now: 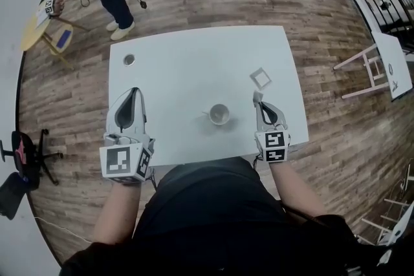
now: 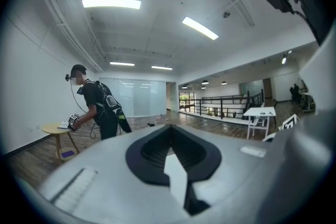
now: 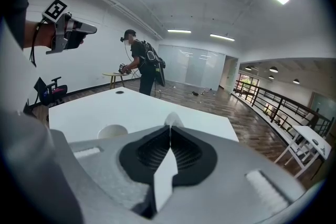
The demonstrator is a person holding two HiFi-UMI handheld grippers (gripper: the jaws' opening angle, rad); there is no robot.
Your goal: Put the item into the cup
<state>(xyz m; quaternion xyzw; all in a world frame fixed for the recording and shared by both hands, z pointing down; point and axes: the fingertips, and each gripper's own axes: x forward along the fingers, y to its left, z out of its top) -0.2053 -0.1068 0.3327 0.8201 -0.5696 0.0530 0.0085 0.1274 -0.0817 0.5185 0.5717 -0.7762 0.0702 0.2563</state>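
Person's dark top [image 1: 207, 216] fills the bottom, left tool [image 1: 134, 92] sits over the surface's [image 1: 181, 61] front-left corner, narrow with jaws touching, right tool [image 1: 257, 96] by the right edge is likewise closed up, white square item [image 1: 261, 78] lies flat just past its tip, and white cup [image 1: 218, 114] stands near the front edge between the 2 tools.

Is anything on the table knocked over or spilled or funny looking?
No, nothing stands out. The cup stands upright on the table with no spill around it. The white square item lies flat on the table, apart from the cup.
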